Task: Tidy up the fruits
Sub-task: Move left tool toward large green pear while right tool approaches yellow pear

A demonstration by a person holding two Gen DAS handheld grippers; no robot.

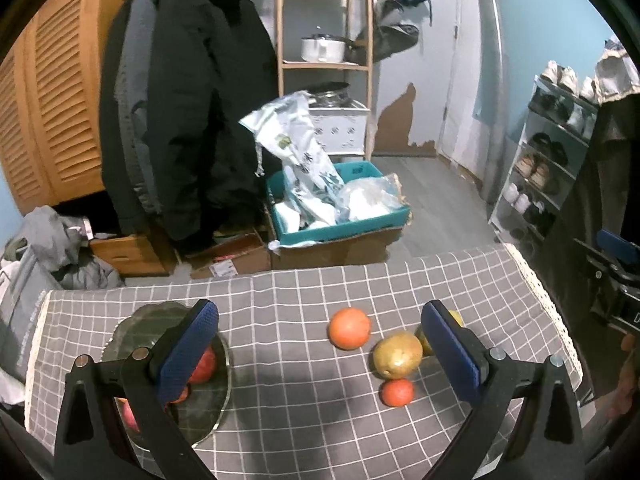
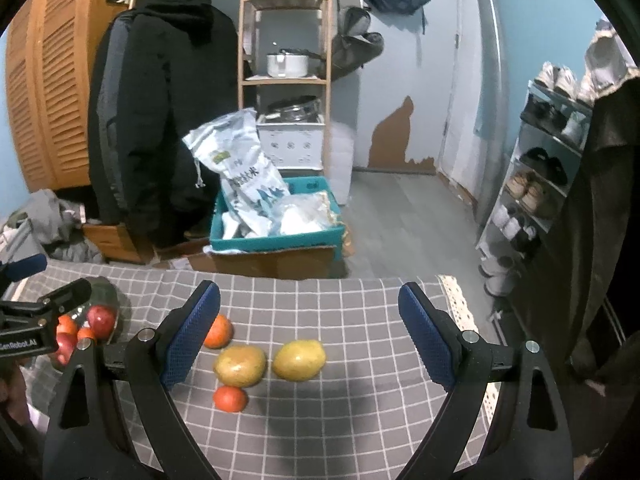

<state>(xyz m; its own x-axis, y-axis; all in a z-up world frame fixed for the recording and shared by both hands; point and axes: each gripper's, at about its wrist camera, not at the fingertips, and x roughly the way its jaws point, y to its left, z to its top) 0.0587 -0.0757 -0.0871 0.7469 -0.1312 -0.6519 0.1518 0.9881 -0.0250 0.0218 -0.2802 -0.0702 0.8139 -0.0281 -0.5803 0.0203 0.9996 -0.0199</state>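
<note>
While its blue pads stand wide apart and grip nothing, the right gripper (image 2: pixel 310 332) hovers above two yellow-green fruits (image 2: pixel 299 360); the left gripper (image 1: pixel 320 352) gapes likewise. Left of those fruits lie a large orange (image 2: pixel 218 332) and a small one (image 2: pixel 229 398); farther left, a glass plate (image 1: pixel 132 324) holds red fruit (image 2: pixel 101 321).

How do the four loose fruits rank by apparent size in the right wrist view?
1. The two yellow fruits: right one, left one. They look alike, so I do not rank them.
2. Orange, partly hidden by a finger, so unsure.
3. Small orange fruit, though nearest the camera.
</note>
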